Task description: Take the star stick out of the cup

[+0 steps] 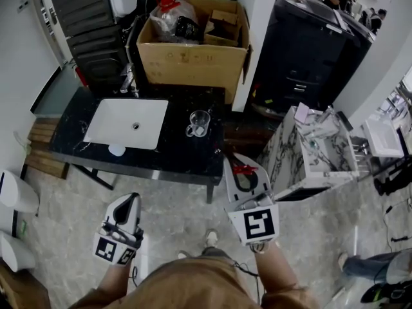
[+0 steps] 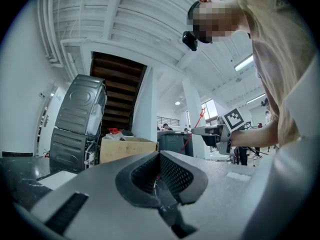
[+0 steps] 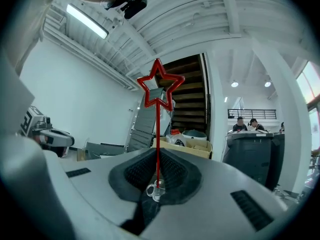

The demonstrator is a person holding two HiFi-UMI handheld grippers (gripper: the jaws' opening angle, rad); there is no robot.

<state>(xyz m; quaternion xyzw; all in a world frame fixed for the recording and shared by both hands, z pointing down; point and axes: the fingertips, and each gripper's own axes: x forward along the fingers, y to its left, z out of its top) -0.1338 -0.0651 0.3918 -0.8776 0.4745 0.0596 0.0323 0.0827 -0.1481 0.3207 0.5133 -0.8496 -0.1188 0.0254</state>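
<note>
The red star stick (image 3: 158, 134) stands upright between the jaws of my right gripper (image 3: 158, 156), its star (image 3: 160, 90) at the top. In the head view the right gripper (image 1: 225, 154) hangs off the black table's near right corner, with the star stick (image 1: 243, 168) shut in it. The clear handled cup (image 1: 199, 122) stands on the table, apart from the stick, and shows small beyond the jaws as the cup (image 3: 155, 190). My left gripper (image 1: 132, 199) is low at the left, away from the table; its jaws (image 2: 160, 159) are shut on nothing.
A white sink basin (image 1: 103, 129) lies in the black table (image 1: 174, 159). An open cardboard box (image 1: 193, 60) with bags stands behind it. A marble-patterned cabinet (image 1: 283, 159) is at the right, and a dark bin (image 1: 309, 50) beyond. People stand far off.
</note>
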